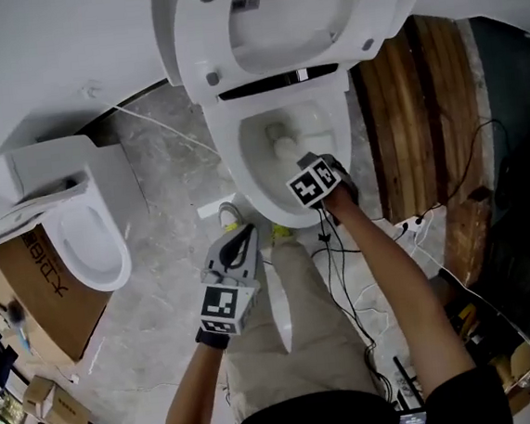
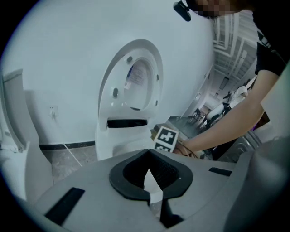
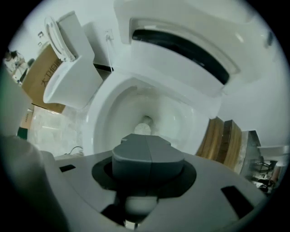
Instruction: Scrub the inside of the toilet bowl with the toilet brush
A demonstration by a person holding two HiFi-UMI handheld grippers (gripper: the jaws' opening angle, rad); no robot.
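Both pairs of jaws are closed: the right gripper (image 3: 147,146) is held over the toilet bowl (image 1: 245,166), apparently clamped on the toilet brush (image 3: 143,128) so that its head reaches the drain, while the left gripper (image 2: 148,156) is kept back, empty.

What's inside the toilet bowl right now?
The pale head of the toilet brush lies at the bottom of the toilet bowl, by the drain. Its shaft is covered by the right gripper, shut on it.
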